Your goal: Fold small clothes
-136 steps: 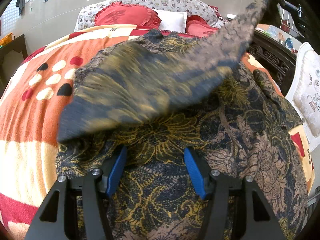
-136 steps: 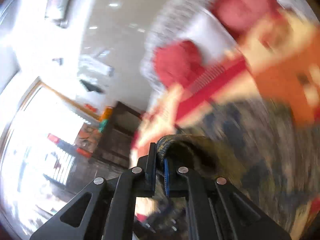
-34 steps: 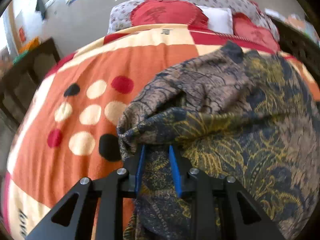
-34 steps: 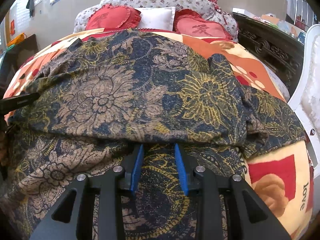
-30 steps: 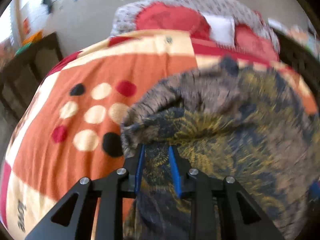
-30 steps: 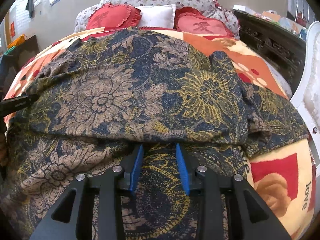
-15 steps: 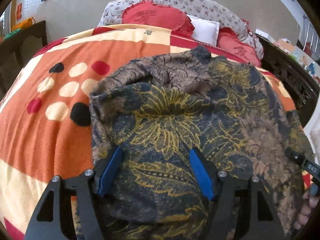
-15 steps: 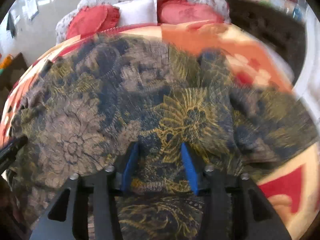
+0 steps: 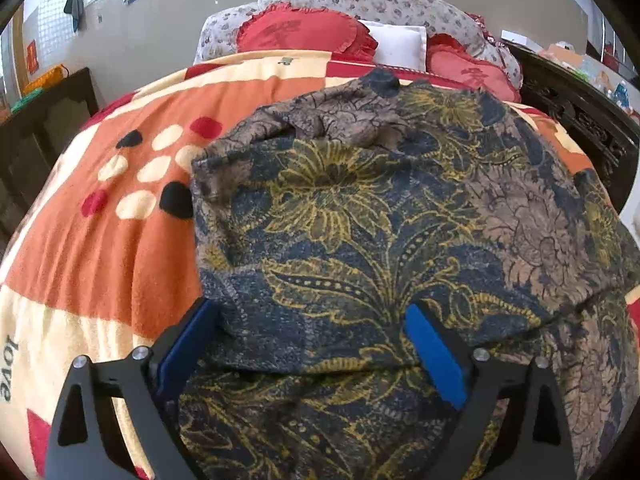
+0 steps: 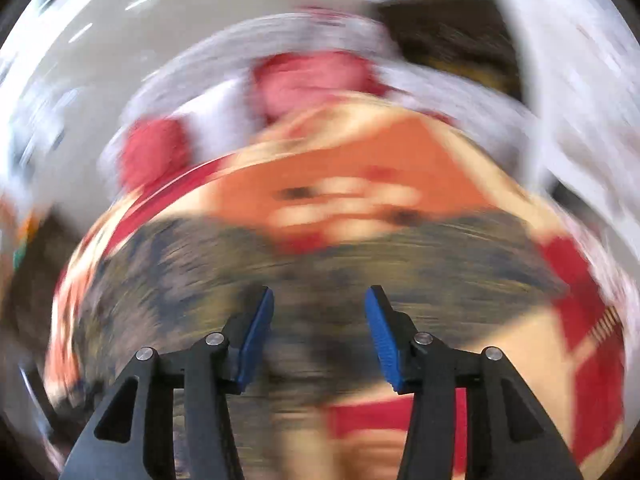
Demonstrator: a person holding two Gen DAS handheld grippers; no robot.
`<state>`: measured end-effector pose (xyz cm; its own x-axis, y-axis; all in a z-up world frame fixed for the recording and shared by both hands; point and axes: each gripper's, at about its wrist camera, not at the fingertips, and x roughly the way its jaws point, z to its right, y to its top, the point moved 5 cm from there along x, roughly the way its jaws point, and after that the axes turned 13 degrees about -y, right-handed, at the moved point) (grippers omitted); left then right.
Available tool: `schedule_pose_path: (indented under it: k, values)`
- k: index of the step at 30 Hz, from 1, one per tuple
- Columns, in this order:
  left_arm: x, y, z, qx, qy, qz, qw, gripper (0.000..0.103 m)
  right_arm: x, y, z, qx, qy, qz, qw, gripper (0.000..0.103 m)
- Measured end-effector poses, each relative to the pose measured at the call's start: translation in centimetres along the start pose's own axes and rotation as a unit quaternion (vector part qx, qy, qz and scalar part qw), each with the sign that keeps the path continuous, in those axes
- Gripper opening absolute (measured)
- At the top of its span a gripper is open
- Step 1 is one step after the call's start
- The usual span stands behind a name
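On the bed (image 9: 100,264), the patterned garment (image 9: 360,240) lies doubled over itself, its folded edge near the left hand-held gripper (image 9: 312,344). A second ago that gripper pinched the cloth; its jaws have just been opening and now stand wide apart, cloth lying loose between them, so this fold looks released. The right hand-held gripper (image 10: 319,336), blurred, has swung off toward the garment's right side, jaws partly apart, just narrowing slightly, holding nothing.
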<state>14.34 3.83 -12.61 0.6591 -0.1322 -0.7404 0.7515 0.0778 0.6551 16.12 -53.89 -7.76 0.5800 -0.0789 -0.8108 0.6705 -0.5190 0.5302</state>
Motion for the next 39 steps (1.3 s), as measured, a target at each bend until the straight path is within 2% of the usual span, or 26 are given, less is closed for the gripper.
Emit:
schedule_pose_path:
  k: [1,2,3,5,7,12,14,16,18,19,22,26,31,35,39]
  values:
    - [-0.2,-0.2,0.1,0.001,0.003,0.000,1.0000,0.099,0.8,0.7,3.9,0.072,0.002,-0.020,0.997,0.064]
    - [-0.2,-0.2,0.0,0.001,0.006,0.001,1.0000,0.099,1.6,1.2,7.5,0.146,0.015,-0.038,0.988,0.064]
    - [-0.2,-0.2,0.1,0.001,0.007,0.001,1.0000,0.099,2.9,0.9,11.4,0.235,0.042,-0.059,0.969,0.064]
    - [-0.1,0.1,-0.2,0.000,0.008,0.000,1.0000,0.099,4.3,0.6,15.0,0.310,0.069,-0.074,0.945,0.064]
    - [0.0,0.1,-0.1,0.000,0.011,0.000,0.9999,0.099,6.0,0.2,16.3,0.338,0.093,-0.080,0.933,0.064]
    - [0.0,0.0,0.0,0.001,0.016,0.000,0.9999,0.099,8.4,0.9,16.6,0.368,0.137,-0.074,0.917,0.064]
    - [0.0,0.0,0.1,0.002,0.018,-0.001,0.9998,0.099,8.5,1.4,16.3,0.365,0.137,-0.067,0.918,0.054]
    - [0.0,0.0,0.1,0.002,0.019,-0.001,0.9998,0.099,8.2,1.8,15.6,0.343,0.131,-0.065,0.928,0.022]
    - [0.0,0.0,0.1,0.002,0.018,-0.001,0.9998,0.099,6.4,3.3,15.0,0.302,0.097,-0.039,0.948,0.021]
    - [0.0,0.0,0.1,0.002,0.018,-0.001,0.9998,0.099,5.6,4.0,14.8,0.288,0.088,-0.027,0.953,0.020]
    - [0.0,0.0,0.1,0.002,0.018,-0.001,0.9998,0.099,0.5,8.9,14.0,0.218,0.043,0.042,0.974,0.020]
    - [-0.1,0.0,0.0,-0.001,0.018,0.001,0.9998,0.099,-6.4,14.2,12.4,0.136,0.010,0.114,0.984,0.020]
    - [-0.1,0.1,-0.2,-0.007,0.018,0.003,0.9998,0.099,-11.2,15.8,8.6,0.055,-0.013,0.159,0.986,0.020]
    - [-0.1,0.1,-0.4,-0.009,0.015,0.004,0.9998,0.099,-14.1,15.5,3.7,0.013,0.028,0.182,0.983,0.020]
    - [-0.1,0.2,-0.7,-0.013,0.010,0.006,0.9998,0.099,-16.9,13.9,-3.4,-0.033,0.126,0.192,0.973,0.020]
